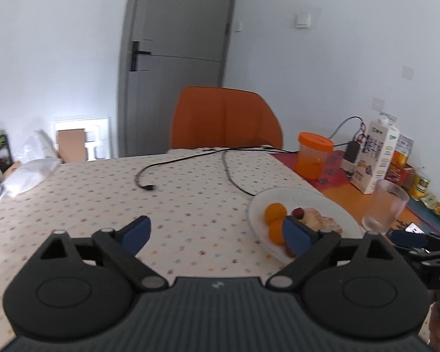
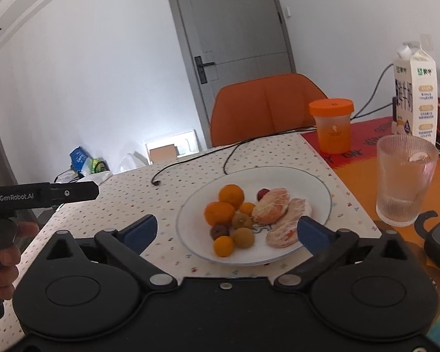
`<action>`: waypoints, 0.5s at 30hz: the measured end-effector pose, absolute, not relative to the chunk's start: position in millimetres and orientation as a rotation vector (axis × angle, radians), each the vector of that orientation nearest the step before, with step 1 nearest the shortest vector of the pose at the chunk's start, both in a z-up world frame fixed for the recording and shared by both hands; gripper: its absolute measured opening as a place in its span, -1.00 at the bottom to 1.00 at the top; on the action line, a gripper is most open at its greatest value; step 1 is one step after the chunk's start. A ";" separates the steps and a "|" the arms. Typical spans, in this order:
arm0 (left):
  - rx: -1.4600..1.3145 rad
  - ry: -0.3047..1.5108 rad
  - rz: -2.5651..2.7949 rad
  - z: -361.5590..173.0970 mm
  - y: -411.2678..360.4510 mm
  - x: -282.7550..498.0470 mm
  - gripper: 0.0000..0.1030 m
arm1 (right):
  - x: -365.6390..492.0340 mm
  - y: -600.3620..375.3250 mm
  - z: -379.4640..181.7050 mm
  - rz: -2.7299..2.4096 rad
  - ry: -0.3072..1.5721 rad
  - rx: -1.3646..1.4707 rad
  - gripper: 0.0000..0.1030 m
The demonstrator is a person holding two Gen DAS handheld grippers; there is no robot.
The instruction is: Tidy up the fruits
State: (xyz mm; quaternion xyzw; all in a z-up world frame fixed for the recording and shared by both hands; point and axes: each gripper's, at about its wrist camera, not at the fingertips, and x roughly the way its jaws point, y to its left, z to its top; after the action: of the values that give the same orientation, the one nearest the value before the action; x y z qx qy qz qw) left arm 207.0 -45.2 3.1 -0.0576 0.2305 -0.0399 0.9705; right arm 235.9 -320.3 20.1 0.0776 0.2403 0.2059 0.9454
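Fruits are lying on a plate (glass standing to its right), with a chair sitting behind the table.

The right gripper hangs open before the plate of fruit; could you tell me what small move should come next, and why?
Probably ease the right gripper forward and down over the plate: its jaws stand wide and empty, and the small oranges lie straight ahead.
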 end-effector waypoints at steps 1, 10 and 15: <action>-0.122 0.464 -0.069 3.5 -42.0 202.1 0.94 | 231.9 -318.2 21.1 0.425 0.490 0.155 1.00; -0.158 0.467 0.006 9.1 -22.5 160.5 1.00 | 206.4 -311.5 30.3 0.459 0.499 0.153 1.00; -0.154 0.455 0.010 19.2 -17.8 137.8 1.00 | 191.8 -307.2 39.0 0.463 0.492 0.148 1.00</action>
State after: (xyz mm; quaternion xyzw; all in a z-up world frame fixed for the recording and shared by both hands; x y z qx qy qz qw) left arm 137.8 -17.8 19.2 -0.0762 0.2254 0.0047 0.9713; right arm 191.8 -307.2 39.0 0.0727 0.2413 0.2267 0.9408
